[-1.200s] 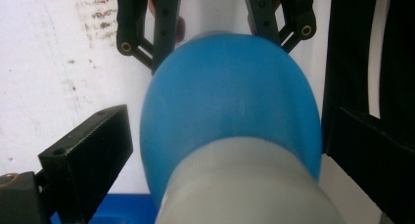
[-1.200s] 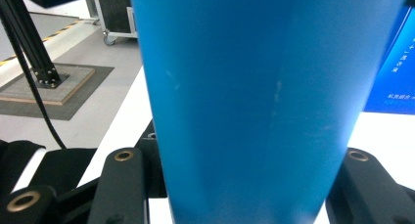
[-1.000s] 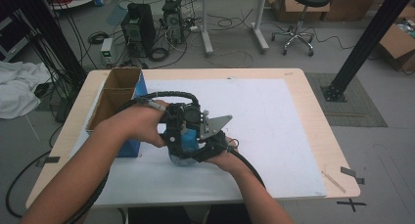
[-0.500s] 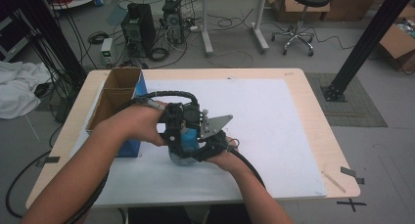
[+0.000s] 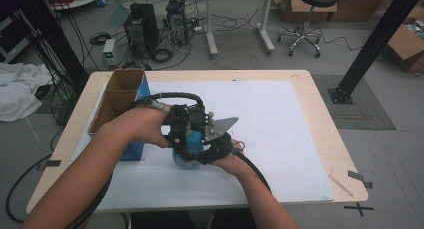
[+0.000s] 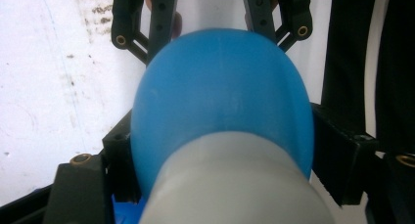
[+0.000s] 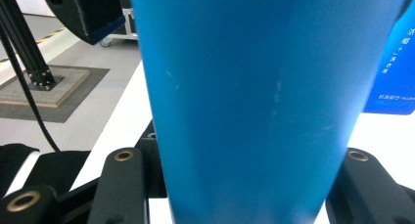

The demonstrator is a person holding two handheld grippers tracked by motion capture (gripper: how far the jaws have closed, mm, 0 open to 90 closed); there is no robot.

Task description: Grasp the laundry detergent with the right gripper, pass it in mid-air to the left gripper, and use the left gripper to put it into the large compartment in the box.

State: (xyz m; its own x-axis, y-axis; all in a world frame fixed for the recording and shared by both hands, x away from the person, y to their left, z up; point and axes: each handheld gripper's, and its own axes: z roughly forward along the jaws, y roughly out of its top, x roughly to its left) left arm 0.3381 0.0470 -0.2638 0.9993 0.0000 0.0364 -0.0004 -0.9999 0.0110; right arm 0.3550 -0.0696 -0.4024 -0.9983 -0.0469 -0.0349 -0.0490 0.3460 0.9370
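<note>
Blue cup (image 6: pixel 222 101) sits clamped between both hand-held grippers (image 5: pixel 192 134), jaws closed against it.

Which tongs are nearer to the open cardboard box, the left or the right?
Left. The left tongs are just right of the cardboard box; the right tongs are farther right.

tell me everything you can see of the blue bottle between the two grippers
The blue bottle is smooth, matte and looks like plastic or coated metal, with faint scuffs. Its body rounds into a shoulder meeting a grey cap or neck. The left gripper has a jaw on each side of it near that grey end; the right gripper has its jaws on either side of the straight body. In the high view it sits low over the white mat, mostly hidden by the hands.
</note>
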